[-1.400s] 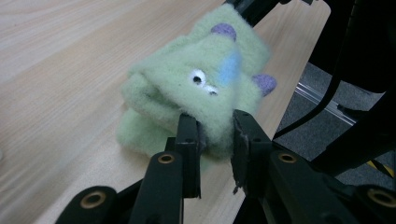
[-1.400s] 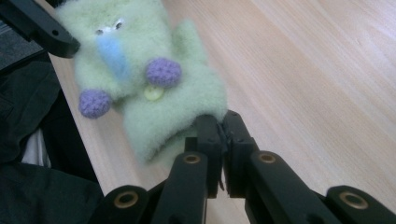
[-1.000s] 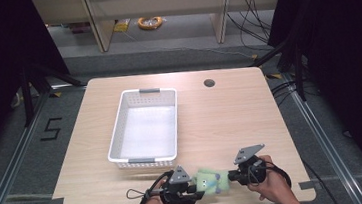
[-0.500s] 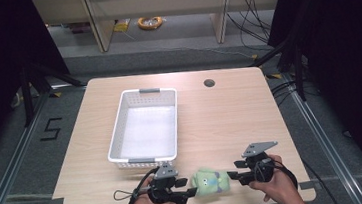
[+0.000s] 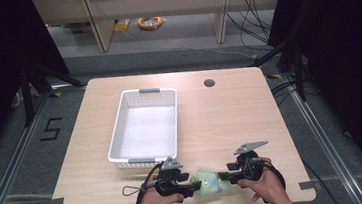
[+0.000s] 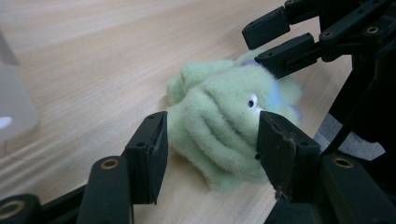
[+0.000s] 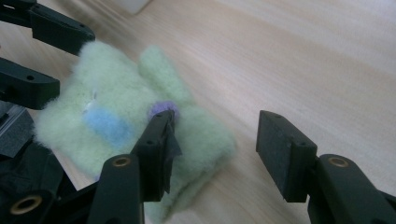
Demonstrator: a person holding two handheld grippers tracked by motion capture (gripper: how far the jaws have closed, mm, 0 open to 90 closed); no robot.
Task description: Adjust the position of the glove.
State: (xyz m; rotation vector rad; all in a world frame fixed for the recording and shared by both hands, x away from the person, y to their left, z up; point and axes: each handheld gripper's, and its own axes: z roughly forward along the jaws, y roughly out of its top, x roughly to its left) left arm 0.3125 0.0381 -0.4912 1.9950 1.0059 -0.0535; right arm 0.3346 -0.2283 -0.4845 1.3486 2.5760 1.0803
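**Both claws spread at the green plush toy, near edge of the counter**

We find the left claw (image 5: 193, 186) with its jaws parted, having just been opening. In the left gripper view the green plush toy (image 6: 229, 126) lies between them; the right-hand pad looks to be at the fleece, the left-hand pad stands off it. No pinch is seen.

We find the right claw (image 5: 225, 177) likewise spread, its jaws also just opened. In the right gripper view one pad sits over the toy (image 7: 126, 126) beside a purple tuft, and the other pad stands over bare wood, well apart from the fleece.

The toy (image 5: 206, 182) rests flat on the counter (image 5: 230, 117), just between the two claws, close to the person's edge. A blue patch and a small white mark show on its fleece.

Outward from there, we note a white perforated basket (image 5: 117, 138) just beyond the left claw, its near rim closest to it. A round cable hole (image 5: 209, 83) lies far across the counter. A dark cable (image 5: 136, 189) loops on the wood left of the left claw. Nothing stands between either claw and the toy.
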